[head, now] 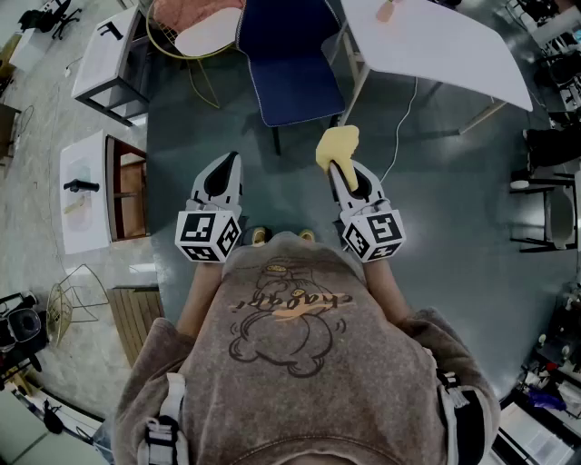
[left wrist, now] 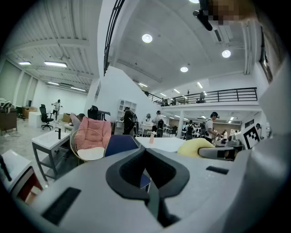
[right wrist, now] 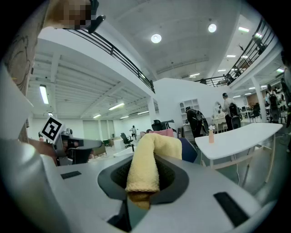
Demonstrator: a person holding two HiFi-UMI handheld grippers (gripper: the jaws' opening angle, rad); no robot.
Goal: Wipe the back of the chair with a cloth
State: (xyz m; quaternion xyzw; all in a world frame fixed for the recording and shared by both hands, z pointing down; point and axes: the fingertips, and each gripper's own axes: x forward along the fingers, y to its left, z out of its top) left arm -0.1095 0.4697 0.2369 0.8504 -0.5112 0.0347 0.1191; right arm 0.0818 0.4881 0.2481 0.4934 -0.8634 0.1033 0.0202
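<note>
Your right hand-held gripper point(head: 341, 173) is clamped on the one yellow cloth point(head: 338, 147). The cloth stands up out of the jaws, probably so that a free fold can meet the chair back. The one blue chair point(head: 289, 59) is ahead, well apart from the cloth and not yet touched. Your left hand-held gripper point(head: 230, 168), also short of the chair, has its jaws together on nothing and seems spare. There are two hand-held grippers, and one pink chair point(head: 195, 23) just beside the blue chair.
</note>
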